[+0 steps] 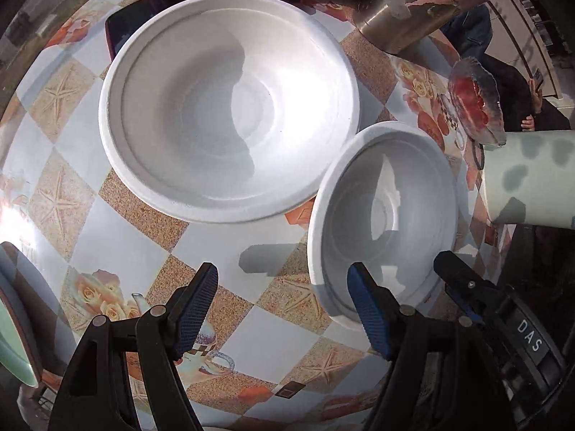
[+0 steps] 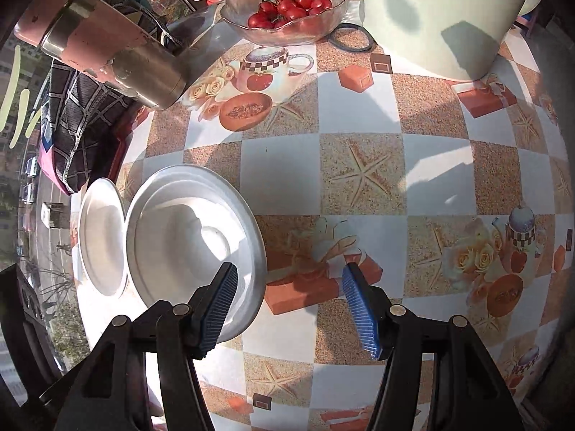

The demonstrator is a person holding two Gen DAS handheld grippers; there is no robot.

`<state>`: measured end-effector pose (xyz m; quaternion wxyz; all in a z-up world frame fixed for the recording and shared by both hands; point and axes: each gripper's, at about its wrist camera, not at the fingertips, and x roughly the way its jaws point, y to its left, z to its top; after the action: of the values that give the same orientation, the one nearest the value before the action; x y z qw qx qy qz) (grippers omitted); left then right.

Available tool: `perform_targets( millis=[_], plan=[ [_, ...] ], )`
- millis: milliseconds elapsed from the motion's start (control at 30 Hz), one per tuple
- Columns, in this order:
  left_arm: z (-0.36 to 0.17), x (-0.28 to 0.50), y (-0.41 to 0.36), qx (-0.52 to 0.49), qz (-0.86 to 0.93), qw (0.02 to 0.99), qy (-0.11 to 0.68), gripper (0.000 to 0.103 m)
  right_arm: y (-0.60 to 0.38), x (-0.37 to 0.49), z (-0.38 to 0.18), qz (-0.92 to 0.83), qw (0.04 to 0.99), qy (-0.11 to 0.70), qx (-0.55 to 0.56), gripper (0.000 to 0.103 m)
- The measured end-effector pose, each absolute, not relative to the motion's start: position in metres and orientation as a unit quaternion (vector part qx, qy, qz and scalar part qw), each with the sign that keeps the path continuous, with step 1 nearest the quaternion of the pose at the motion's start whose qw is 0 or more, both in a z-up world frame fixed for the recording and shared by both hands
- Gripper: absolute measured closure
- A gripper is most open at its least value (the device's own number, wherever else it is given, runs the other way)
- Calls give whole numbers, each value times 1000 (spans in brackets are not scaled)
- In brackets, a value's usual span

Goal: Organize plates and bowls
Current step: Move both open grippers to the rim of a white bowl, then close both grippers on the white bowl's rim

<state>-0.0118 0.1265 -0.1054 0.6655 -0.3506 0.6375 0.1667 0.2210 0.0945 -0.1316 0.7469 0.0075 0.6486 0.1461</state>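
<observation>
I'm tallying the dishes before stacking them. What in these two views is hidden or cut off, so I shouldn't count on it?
- Green dish, left wrist view: cut off by the left edge.
- Dark tray, left wrist view: mostly hidden under the large white bowl.
- Far white bowl, right wrist view: partly overlapped by the nearer white bowl.
- Pale container, right wrist view: top cut off.

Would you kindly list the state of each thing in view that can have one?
Large bowl: upright, empty, on the table.
Small bowl: upright, empty, beside the large one.
Glass bowl: upright, holding cherry tomatoes.
Tumbler: standing on the table.
Left gripper: open, empty.
Right gripper: open, empty, one finger over the small bowl's rim.
</observation>
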Motion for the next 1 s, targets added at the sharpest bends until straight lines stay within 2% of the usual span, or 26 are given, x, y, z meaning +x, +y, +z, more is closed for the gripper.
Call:
perform_targets(
  millis=[300,500,533,567,633,767,1000],
  plan=[
    [-120,0,126,-367,200,655,630,25,127,247,-158,176,736,654,-26,41],
    [-120,8,125,-335,188,667,638,25,147,252,-163,211,736,641,-49,41],
    [-121,8,126,-333,188,666,640,25,151,250,-163,213,738,638,-64,46],
    [-122,10,126,-329,188,666,642,25,153,247,-163,213,739,633,-83,62],
    [-122,11,123,-313,183,671,647,25,155,240,-164,216,737,631,-113,77],
    [-121,14,113,-270,166,682,659,25,143,229,-168,225,721,648,-97,85],
    [-114,19,92,-177,133,710,668,25,123,187,-175,236,702,663,-107,86]
  ],
)
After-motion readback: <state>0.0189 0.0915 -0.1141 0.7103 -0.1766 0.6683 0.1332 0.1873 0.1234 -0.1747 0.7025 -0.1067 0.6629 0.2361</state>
